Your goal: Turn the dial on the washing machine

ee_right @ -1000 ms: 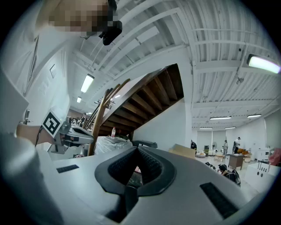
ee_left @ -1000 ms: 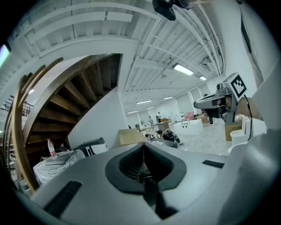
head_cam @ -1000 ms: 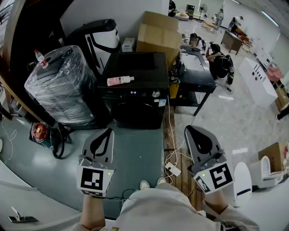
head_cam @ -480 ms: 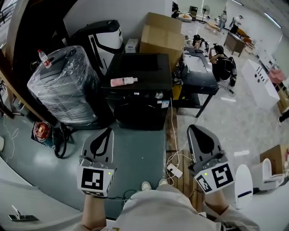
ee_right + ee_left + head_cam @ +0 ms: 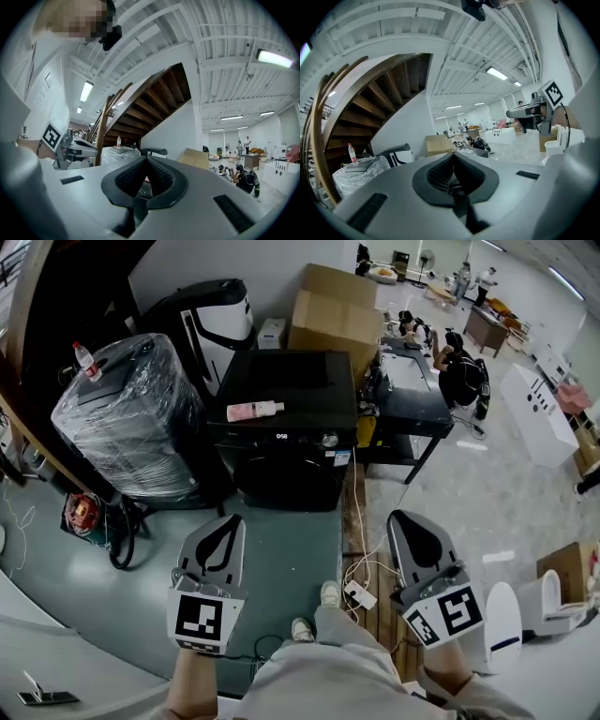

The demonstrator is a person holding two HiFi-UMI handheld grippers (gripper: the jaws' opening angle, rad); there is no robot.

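The black washing machine (image 5: 281, 442) stands on the floor some way ahead of me, its small silver dial (image 5: 328, 439) at the right end of the control strip. A pink bottle (image 5: 250, 410) lies on its lid. My left gripper (image 5: 225, 521) and right gripper (image 5: 405, 517) are held low in front of the person's body, both well short of the machine and both shut with nothing between the jaws. In the left gripper view the left gripper (image 5: 452, 155) has its pads meeting. The right gripper (image 5: 146, 159) looks the same in its own view.
A plastic-wrapped appliance (image 5: 127, 418) stands left of the machine, cardboard boxes (image 5: 333, 310) behind it, and a black table (image 5: 408, 395) to its right. A power strip with cables (image 5: 357, 592) lies on wooden boards by the person's feet. People sit at the back right.
The person's right foot has stepped forward. Both grippers stay low and shut, with only a slight shift in the view.
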